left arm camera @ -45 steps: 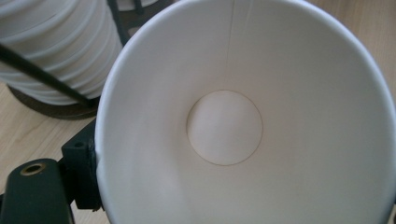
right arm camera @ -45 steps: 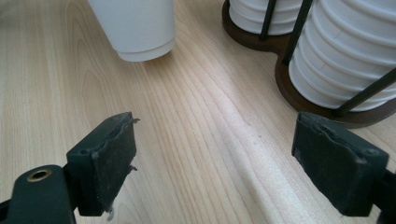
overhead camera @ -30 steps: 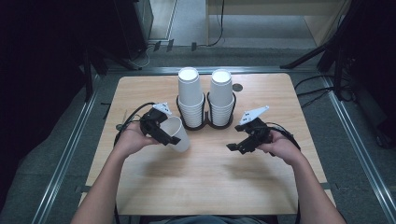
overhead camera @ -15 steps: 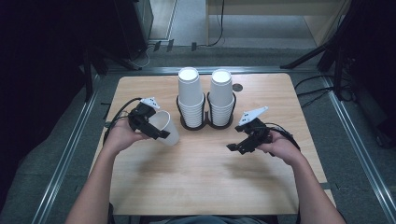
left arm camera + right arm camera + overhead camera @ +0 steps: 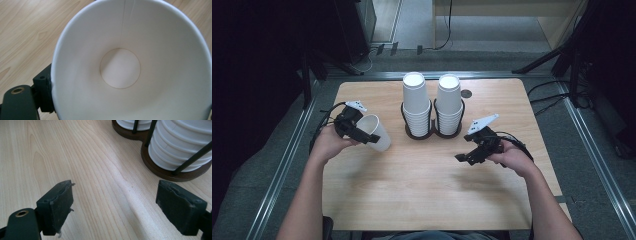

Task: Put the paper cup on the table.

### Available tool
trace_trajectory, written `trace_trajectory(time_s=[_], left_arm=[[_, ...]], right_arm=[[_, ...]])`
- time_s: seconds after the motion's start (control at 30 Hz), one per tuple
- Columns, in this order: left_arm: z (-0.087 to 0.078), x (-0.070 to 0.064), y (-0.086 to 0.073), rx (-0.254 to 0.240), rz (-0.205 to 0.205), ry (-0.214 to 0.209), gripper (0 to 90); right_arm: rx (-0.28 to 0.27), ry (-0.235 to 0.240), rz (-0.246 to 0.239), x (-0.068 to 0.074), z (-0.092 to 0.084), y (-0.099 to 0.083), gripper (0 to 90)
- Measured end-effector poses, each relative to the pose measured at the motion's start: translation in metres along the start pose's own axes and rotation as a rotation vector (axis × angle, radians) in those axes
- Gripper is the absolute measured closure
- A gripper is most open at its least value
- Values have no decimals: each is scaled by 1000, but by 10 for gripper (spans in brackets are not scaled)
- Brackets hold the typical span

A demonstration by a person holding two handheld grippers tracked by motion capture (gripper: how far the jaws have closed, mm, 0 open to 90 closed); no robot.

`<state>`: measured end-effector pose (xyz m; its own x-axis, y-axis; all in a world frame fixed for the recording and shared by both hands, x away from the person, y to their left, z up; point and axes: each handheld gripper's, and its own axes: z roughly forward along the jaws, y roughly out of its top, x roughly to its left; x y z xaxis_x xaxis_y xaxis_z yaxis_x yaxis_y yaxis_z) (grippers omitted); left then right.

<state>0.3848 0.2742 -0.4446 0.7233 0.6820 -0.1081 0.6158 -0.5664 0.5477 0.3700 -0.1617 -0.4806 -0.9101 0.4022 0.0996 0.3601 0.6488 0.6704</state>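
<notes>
My left gripper [image 5: 363, 135] is shut on a white paper cup [image 5: 377, 133], held over the left part of the wooden table [image 5: 412, 190]. The cup lies on its side, its mouth toward the hand. In the left gripper view I look straight into the cup [image 5: 130, 65] down to its round bottom, and one black jaw sits against the rim at the lower left. My right gripper [image 5: 464, 158] hovers low over the table's right half, open, with nothing between its jaws. The right gripper view shows those jaws [image 5: 118, 205] wide apart over bare wood.
Two tall stacks of white paper cups [image 5: 416, 102] [image 5: 448, 100] stand in a dark wire holder [image 5: 432, 134] at the table's middle back. The holder's base [image 5: 160, 170] lies just ahead and right of my right gripper. A small dark hole [image 5: 466, 93] marks the tabletop behind the stacks.
My left hand has carried the cup leftward, away from the cup holder toward the table's left edge. The right hand has stayed where it was.
</notes>
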Motion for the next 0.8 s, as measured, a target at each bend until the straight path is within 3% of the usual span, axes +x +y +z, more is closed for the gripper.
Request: trace_trajectory(time_s=[0.2, 0.37, 0.7, 0.8], left_arm=[[-6, 10, -7, 0, -29, 34, 99], [-5, 17, -13, 38, -26, 97, 98], [-6, 28, -22, 51, -63, 122, 95], [-5, 29, -24, 49, -46, 140, 94]], right_arm=[[0, 1, 1, 0, 0, 0, 146], [9, 4, 5, 0, 1, 0, 146], [19, 7, 6, 0, 3, -1, 146], [22, 7, 4, 0, 3, -1, 147]])
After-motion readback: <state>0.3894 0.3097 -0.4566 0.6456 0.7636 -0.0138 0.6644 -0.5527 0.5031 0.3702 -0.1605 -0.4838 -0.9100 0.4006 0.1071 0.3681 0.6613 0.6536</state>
